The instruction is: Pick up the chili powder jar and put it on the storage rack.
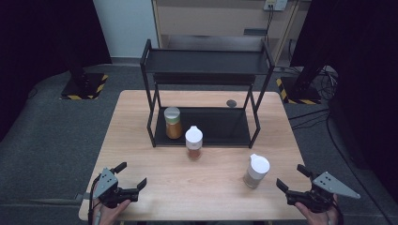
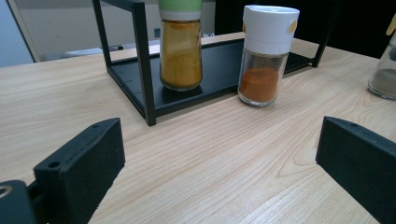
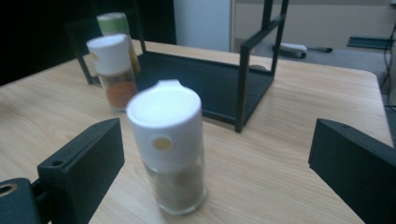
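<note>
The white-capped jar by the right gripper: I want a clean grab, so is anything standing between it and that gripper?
Nothing visible does. The right gripper is open, and bare table lies between it and the white-capped jar. The red spice jar and the rack stand farther back.

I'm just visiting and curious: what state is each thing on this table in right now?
Left gripper: open, holding nothing.
Right gripper: open, holding nothing.
Yellow spice jar: upright, capped, on rack's bottom shelf.
Red spice jar: upright, capped, on table.
Grey spice jar: upright, capped, on table.
Rack: top shelf bare.
</note>
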The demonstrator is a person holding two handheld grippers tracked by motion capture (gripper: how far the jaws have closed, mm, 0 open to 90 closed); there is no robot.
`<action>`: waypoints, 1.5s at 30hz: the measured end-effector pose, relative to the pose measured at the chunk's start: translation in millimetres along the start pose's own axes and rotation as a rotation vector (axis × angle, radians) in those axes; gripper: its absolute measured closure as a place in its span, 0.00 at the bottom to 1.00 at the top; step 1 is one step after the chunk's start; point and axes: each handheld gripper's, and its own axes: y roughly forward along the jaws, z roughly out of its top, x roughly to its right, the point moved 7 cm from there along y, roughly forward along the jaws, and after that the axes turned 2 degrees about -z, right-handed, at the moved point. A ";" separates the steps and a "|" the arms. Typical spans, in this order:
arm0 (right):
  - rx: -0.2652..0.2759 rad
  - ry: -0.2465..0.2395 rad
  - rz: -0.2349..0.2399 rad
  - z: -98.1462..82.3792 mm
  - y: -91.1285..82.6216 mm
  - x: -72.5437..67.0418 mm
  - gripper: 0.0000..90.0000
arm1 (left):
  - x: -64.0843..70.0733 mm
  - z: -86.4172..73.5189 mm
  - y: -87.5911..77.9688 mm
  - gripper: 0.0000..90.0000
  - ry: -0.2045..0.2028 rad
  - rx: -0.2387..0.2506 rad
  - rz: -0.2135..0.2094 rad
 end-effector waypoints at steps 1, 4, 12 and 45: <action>0.002 0.000 0.006 2.4 0.3 -0.7 0.05 | 0.0 0.0 0.1 0.00 0.000 0.000 0.001; -0.012 -0.022 0.006 13.6 4.1 -6.5 0.05 | -0.2 -0.1 0.2 0.00 -0.001 0.000 0.000; -0.022 -0.051 0.043 35.6 13.9 -18.5 0.04 | -0.4 -0.1 0.3 0.00 -0.004 -0.002 -0.002; -0.107 -0.122 0.219 90.5 95.0 -82.2 0.05 | -1.7 -1.2 1.5 0.00 -0.012 -0.002 -0.013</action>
